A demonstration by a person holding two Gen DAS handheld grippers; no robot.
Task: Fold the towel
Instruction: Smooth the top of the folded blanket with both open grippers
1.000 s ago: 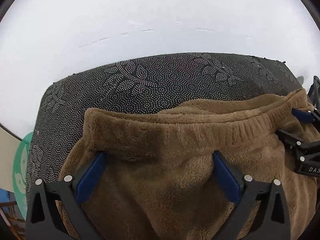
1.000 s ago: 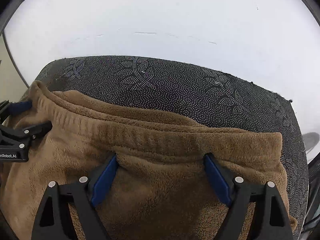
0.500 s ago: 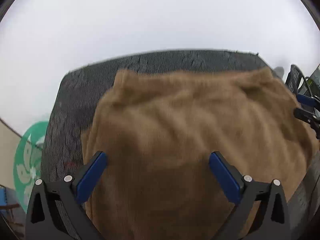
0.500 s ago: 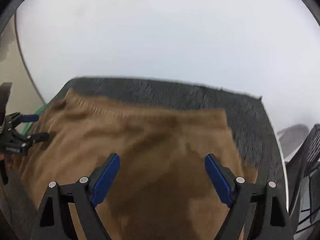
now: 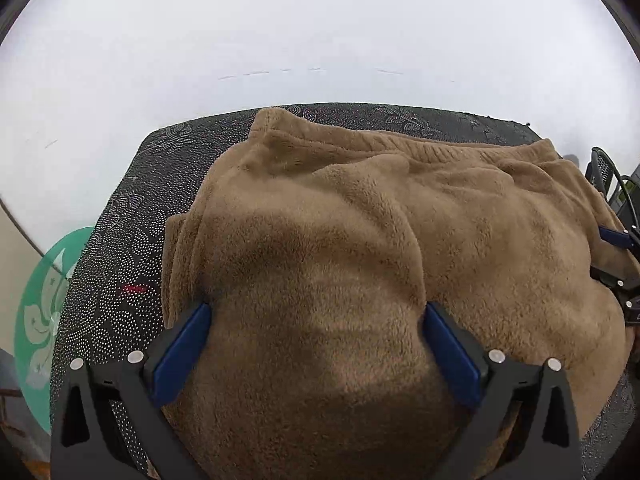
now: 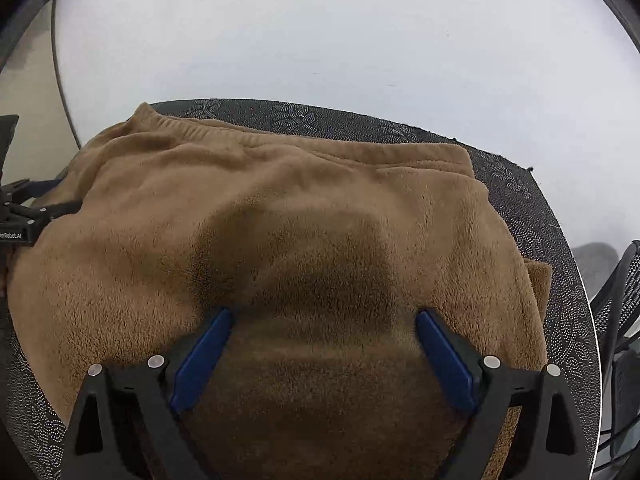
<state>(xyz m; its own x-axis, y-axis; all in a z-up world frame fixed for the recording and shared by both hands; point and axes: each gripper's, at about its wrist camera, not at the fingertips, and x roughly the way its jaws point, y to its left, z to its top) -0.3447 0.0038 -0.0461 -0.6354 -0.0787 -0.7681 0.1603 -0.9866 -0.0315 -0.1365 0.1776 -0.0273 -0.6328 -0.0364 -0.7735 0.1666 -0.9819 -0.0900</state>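
Note:
A fluffy brown towel (image 5: 360,216) lies doubled over on a dark dotted mat (image 5: 116,264), with its ribbed hem at the far side. My left gripper (image 5: 316,308) hovers over the towel's near left part, jaws wide apart and holding nothing. My right gripper (image 6: 323,313) stands open the same way over the towel (image 6: 304,200), near its right end. Each gripper also shows in the other's view: the right gripper (image 5: 612,256) at the towel's right edge, the left gripper (image 6: 50,197) at its left edge. The towel's near edge is hidden beneath the fingers.
The mat (image 6: 520,184) lies on a round white table (image 5: 320,32). A small red light spot (image 5: 134,289) marks the mat left of the towel. A green round sign (image 5: 40,312) sits below the table's left rim, and a black mesh chair (image 6: 618,300) stands at the right.
Both grippers have pulled back and up from the towel's far hem. The towel now lies flatter and further from the cameras, with its whole top layer in view.

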